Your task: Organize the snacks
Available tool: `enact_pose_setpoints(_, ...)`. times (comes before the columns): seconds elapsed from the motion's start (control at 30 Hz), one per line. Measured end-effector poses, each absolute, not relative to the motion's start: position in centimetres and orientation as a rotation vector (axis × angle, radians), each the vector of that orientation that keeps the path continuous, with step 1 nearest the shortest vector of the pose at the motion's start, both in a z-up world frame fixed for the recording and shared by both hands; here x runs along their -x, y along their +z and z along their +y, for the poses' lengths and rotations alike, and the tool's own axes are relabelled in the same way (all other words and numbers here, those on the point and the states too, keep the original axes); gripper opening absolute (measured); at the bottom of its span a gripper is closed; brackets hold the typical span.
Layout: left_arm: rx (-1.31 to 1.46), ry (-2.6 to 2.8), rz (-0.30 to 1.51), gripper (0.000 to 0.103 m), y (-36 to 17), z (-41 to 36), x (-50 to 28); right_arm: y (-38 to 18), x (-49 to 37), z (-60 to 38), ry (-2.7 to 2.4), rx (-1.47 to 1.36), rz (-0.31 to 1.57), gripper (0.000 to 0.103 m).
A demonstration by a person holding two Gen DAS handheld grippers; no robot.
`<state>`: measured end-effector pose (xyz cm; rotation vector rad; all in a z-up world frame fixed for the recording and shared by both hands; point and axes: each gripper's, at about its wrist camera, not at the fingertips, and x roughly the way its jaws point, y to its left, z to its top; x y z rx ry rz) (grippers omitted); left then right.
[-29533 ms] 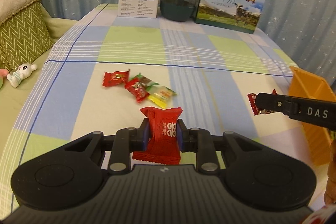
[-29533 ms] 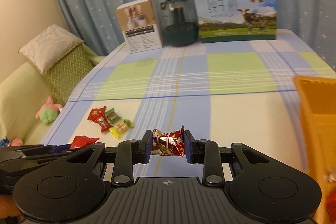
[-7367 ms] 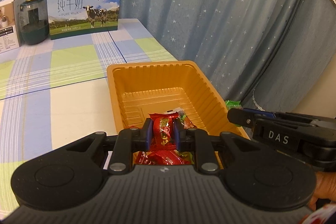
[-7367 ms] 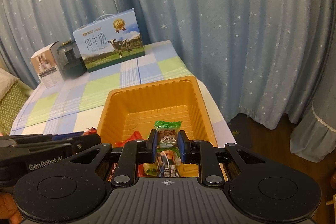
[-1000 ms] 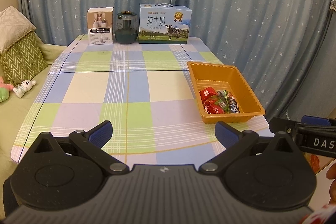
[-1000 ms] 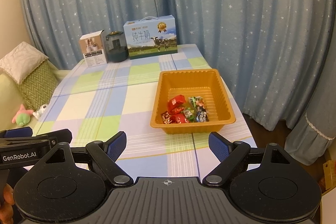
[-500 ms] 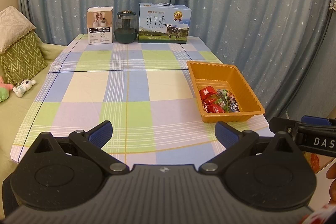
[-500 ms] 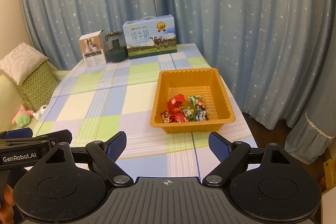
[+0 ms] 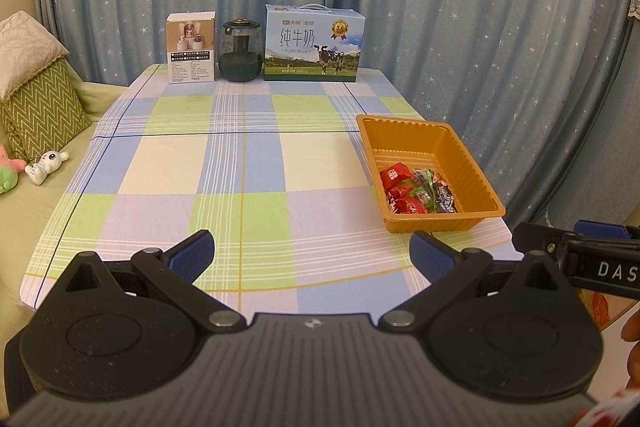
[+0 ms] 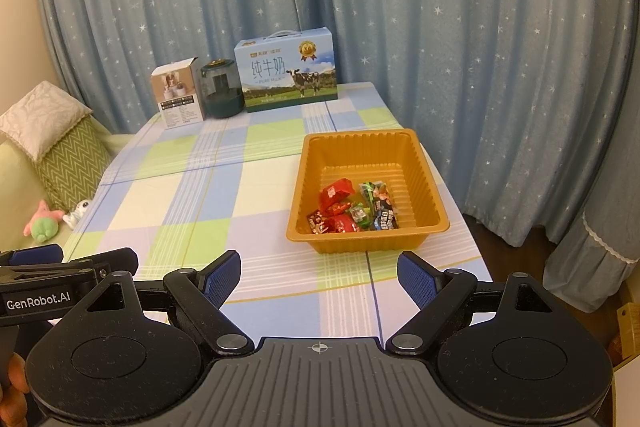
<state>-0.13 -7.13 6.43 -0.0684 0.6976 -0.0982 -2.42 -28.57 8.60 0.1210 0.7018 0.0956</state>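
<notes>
An orange plastic tray (image 9: 472,163) (image 10: 428,179) sits near the table's right edge. Several wrapped snacks (image 9: 416,193) (image 10: 352,211), red, green and dark, lie in its near half. My left gripper (image 9: 310,259) is wide open and empty, held back above the table's near edge. My right gripper (image 10: 320,281) is also wide open and empty, held back near the tray's front. The right gripper shows in the left wrist view (image 9: 576,255); the left gripper shows in the right wrist view (image 10: 68,267).
A checked cloth covers the table (image 9: 248,163). At its far end stand a small white box (image 9: 191,47), a dark glass jar (image 9: 241,51) and a milk carton box (image 9: 314,45). A sofa with a green cushion (image 9: 38,107) and soft toys (image 9: 44,163) is at the left. Blue curtains hang behind.
Almost nothing has moved in the last second; both grippers stay open and drift very slightly. Earlier each held a snack over the tray; those snacks now lie in it.
</notes>
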Motion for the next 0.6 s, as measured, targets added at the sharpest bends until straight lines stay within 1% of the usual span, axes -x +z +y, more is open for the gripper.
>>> enact_pose_setpoints(0.6, 0.065, -0.109, 0.673, 0.103, 6.01, -6.97, 0.61, 8.41, 2.45, -28.52, 0.094, -0.123, 0.700, 0.085)
